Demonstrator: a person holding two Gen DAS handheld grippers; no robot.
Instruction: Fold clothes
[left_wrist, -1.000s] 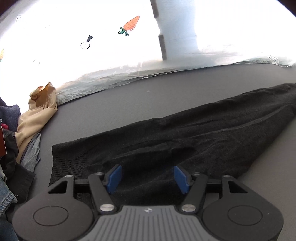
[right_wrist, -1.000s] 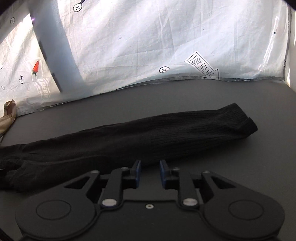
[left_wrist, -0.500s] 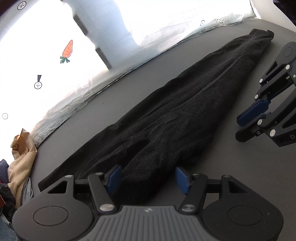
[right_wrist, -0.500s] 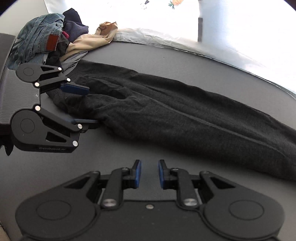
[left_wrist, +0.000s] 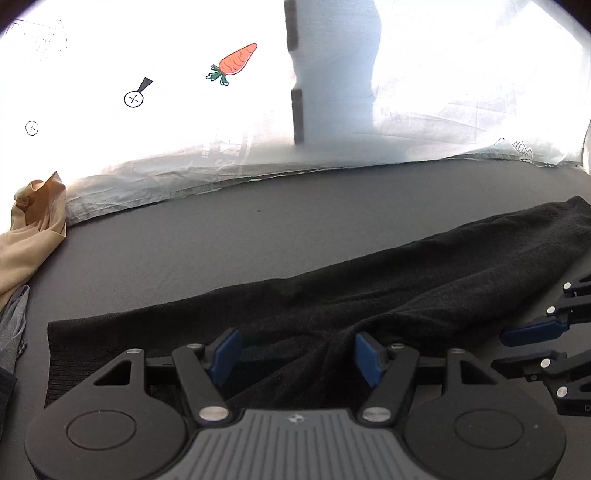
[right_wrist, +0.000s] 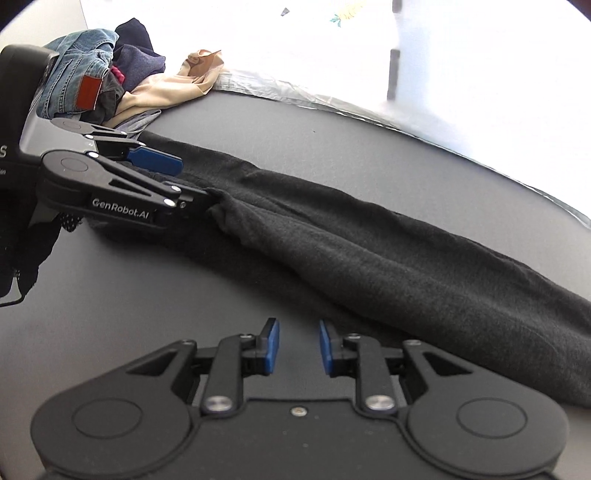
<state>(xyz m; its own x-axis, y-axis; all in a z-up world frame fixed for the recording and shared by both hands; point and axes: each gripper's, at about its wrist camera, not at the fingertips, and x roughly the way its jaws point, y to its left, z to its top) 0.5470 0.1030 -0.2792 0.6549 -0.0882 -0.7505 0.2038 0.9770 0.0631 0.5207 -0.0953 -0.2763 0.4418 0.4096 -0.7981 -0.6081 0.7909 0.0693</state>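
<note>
A long black knit garment (left_wrist: 388, 291) lies stretched across the grey table (left_wrist: 229, 236), folded lengthwise; it also shows in the right wrist view (right_wrist: 388, 258). My left gripper (left_wrist: 297, 356) is open, its blue pads on either side of a raised fold near the garment's wide end; it also shows in the right wrist view (right_wrist: 177, 181). My right gripper (right_wrist: 298, 347) is open with a narrow gap and empty, over bare table just beside the garment's near edge. It shows at the right edge of the left wrist view (left_wrist: 532, 343).
A pile of clothes with blue jeans (right_wrist: 77, 77), a dark navy piece and a beige garment (right_wrist: 173, 88) sits at the table's left end. A white printed sheet (left_wrist: 332, 110) hangs along the far edge.
My left gripper has swung back to face the far sheet and now straddles a fold of the garment. My right gripper has stayed low beside the garment's near edge.
</note>
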